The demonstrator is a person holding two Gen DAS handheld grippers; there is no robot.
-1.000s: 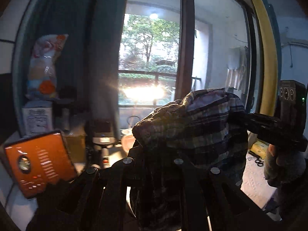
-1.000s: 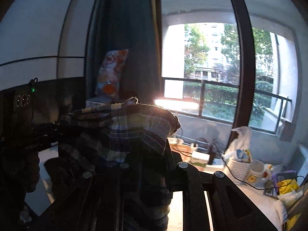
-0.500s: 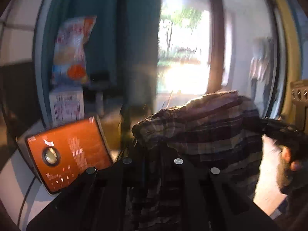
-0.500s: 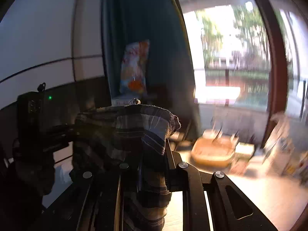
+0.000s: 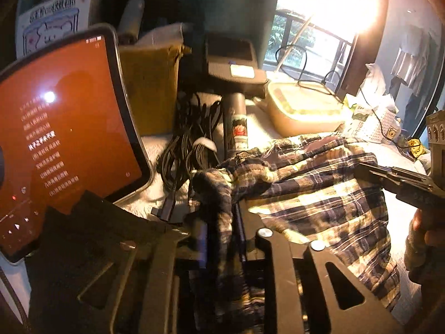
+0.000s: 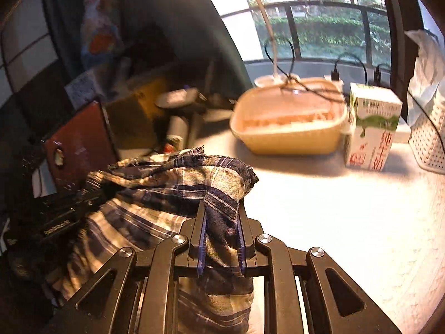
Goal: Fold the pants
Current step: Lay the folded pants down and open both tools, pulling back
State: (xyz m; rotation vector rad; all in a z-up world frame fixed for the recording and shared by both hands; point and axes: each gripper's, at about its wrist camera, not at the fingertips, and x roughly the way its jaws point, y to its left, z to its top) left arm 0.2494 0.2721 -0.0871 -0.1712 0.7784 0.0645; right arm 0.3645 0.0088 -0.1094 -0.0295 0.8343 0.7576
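Both grippers have swung down toward the table [image 6: 347, 222]. Right gripper [image 6: 221, 231] pinches the plaid pants [image 6: 178, 183] above it; left gripper [image 5: 219, 217] seemingly clamps another bunch. Cloth may snag the cables [image 5: 189, 144] or tablet [image 5: 69, 128] beyond.

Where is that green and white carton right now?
In the right wrist view, the carton stands far right on the table, between the beige basket and white perforated basket.
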